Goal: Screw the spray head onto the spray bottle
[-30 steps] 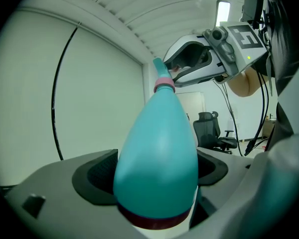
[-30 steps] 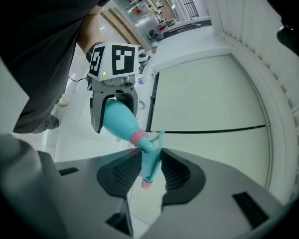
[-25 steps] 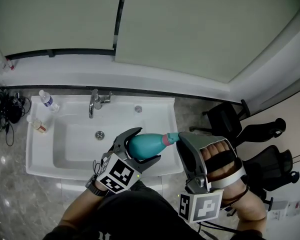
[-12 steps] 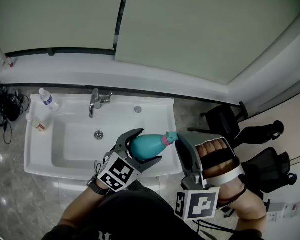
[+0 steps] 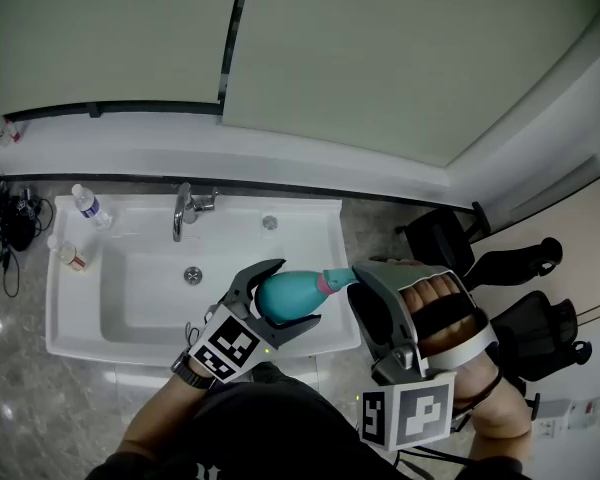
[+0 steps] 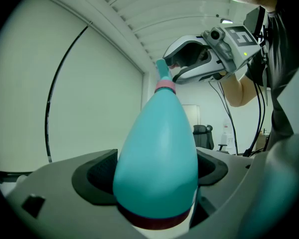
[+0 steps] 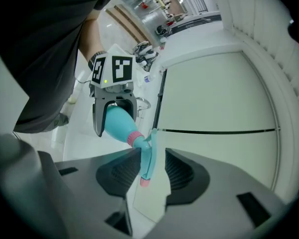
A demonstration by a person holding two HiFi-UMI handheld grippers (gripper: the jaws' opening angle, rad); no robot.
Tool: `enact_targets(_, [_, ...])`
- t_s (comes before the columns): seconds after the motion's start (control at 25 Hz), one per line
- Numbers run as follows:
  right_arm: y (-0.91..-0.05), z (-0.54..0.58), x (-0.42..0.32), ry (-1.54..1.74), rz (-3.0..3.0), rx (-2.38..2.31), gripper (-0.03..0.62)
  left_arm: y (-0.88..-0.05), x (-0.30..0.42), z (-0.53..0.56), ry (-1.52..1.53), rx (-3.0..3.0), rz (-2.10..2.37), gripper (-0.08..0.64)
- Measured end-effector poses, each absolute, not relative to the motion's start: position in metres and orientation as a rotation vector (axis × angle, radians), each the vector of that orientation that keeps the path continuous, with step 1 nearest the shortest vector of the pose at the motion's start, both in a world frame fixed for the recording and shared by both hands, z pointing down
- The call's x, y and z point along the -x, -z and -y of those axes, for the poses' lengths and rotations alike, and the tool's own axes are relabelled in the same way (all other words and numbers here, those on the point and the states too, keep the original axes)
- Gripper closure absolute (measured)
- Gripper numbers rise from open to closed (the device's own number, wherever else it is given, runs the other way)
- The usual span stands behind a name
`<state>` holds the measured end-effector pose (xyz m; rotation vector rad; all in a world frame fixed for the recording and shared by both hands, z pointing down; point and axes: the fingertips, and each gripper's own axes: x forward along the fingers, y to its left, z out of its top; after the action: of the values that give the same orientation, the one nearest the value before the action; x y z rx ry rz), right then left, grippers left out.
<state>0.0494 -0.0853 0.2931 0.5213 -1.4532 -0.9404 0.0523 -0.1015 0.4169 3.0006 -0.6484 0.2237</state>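
Note:
My left gripper [image 5: 295,291] is shut on the belly of a teal spray bottle [image 5: 283,293], held over the front rim of the sink with its neck pointing right. The bottle [image 6: 157,163] fills the left gripper view, and its pink collar [image 6: 165,86] points up at the right gripper [image 6: 197,59]. My right gripper [image 5: 352,286] is shut on the teal spray head [image 7: 147,156], which sits on the bottle's neck at the pink collar [image 7: 134,139]. Beyond it in the right gripper view are the bottle [image 7: 117,123] and the left gripper [image 7: 112,96].
A white sink [image 5: 80,318] with a chrome tap [image 5: 185,208] lies below the hands. A small water bottle [image 5: 84,204] and a small jar [image 5: 72,258] stand on its left rim. Cables [image 5: 5,228] lie at far left. Black office chairs [image 5: 500,268] stand at right.
Both grippers keep their hold and have barely shifted. The spray head stays at the bottle's neck.

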Motion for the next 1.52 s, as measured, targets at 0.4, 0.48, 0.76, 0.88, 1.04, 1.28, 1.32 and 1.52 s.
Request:
enact_targets(0.4, [-0.188, 0.076, -0.118, 0.032, 2.931, -0.696, 0.386, -0.38, -0.047, 0.089, -0.072, -3.025, 0.439, 0.126])
enact_targets(0.48, [-0.206, 0.073, -0.126, -0.072, 3.084, -0.617, 0.38, -0.37, -0.042, 0.083, -0.024, -3.016, 0.372, 0.126])
enact_targets(0.76, [-0.234, 0.054, -0.079, -0.193, 3.329, -0.105, 0.382, -0.345, -0.043, 0.063, 0.132, -2.935, 0.152, 0.126])
enact_targets(0.88, [-0.217, 0.057, -0.079, -0.286, 3.426, 0.018, 0.382, -0.341, -0.045, 0.057, 0.142, -2.93, 0.125, 0.126])
enact_targets(1.04, [-0.225, 0.057, -0.048, -0.163, 3.258, -0.166, 0.382, -0.342, -0.043, 0.062, 0.115, -2.955, 0.195, 0.126])
enact_targets(1.28, [-0.231, 0.052, -0.031, -0.015, 3.112, -0.419, 0.382, -0.344, -0.037, 0.078, 0.141, -2.91, 0.301, 0.126])
enact_targets(1.32, [-0.231, 0.051, -0.03, -0.002, 3.1, -0.427, 0.382, -0.346, -0.037, 0.08, 0.136, -2.908, 0.313, 0.126])
enact_targets(1.52, [-0.236, 0.047, -0.022, 0.045, 3.05, -0.439, 0.382, -0.351, -0.04, 0.08, 0.119, -2.904, 0.313, 0.126])
